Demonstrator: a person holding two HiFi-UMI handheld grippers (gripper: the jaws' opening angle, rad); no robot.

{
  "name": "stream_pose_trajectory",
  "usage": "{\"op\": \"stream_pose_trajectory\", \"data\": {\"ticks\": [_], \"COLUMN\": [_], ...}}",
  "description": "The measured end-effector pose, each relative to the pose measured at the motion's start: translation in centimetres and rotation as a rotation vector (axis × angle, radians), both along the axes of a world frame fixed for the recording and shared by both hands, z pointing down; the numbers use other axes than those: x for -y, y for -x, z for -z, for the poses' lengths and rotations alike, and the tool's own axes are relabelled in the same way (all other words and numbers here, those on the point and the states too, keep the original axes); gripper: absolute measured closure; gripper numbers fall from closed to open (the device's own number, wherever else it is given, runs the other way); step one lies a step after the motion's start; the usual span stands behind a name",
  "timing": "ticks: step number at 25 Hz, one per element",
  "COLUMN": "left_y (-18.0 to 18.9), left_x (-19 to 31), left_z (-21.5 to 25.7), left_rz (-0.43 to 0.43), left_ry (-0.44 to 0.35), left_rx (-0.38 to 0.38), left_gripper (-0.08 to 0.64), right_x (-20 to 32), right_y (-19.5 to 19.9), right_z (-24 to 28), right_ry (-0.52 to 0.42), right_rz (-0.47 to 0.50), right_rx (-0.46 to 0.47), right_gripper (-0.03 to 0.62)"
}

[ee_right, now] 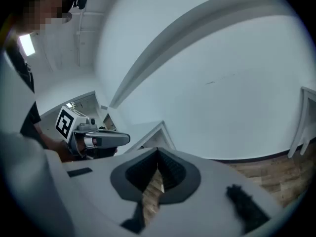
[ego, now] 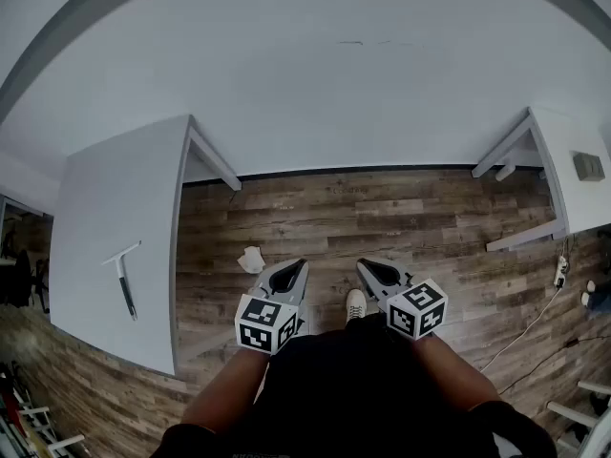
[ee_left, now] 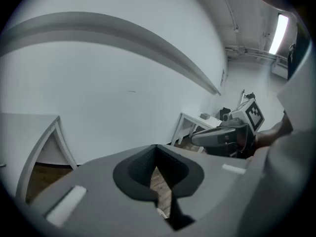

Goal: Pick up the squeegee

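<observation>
head view: slim, dark-handled squeegee (ego: pixel 125 282)

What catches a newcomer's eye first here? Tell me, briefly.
First, the two marker-cubed tools at bottom centre: the left tool and right tool, both shut and empty, held over the wood floor. Next, the squeegee lying alone on the white table at left, untouched. In the head view, a crumpled white scrap lies on the floor just left of the left tool.
</observation>
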State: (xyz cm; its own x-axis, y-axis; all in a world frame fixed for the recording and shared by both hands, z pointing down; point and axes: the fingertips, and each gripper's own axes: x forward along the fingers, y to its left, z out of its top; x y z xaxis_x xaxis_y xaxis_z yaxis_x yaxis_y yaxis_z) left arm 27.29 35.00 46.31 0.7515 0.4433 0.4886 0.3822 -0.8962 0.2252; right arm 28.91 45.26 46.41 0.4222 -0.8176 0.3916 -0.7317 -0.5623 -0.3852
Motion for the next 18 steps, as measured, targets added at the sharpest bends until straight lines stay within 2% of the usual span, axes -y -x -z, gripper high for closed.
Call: {"op": "stream_pose_trajectory", "data": {"ticks": [6, 12, 18], "left_y": [-2.6, -4.6, -4.0], "left_x": [-1.6, -3.2, -3.3], "left_z": [-0.5, -0.3, -0.4], "left_rz": [0.036, 0.067, 0.113], "left_ry": [0.008, -0.007, -0.042], "left_rx": [0.03, 0.015, 0.03], "left_gripper": [0.554, 0.554, 0.554], "right_x": [-1.7, -3.6, -3.6], "right_y": [-2.6, -4.6, -4.9], "right_z": [-0.1, -1.0, -1.8], "right_ry": [-0.006, -0.008, -0.022], "right_rz": [0.017, 0.047, 0.092], "right_rx": [0.012, 0.021, 0.056], "right_gripper": [0.587, 0.587, 0.586]}}
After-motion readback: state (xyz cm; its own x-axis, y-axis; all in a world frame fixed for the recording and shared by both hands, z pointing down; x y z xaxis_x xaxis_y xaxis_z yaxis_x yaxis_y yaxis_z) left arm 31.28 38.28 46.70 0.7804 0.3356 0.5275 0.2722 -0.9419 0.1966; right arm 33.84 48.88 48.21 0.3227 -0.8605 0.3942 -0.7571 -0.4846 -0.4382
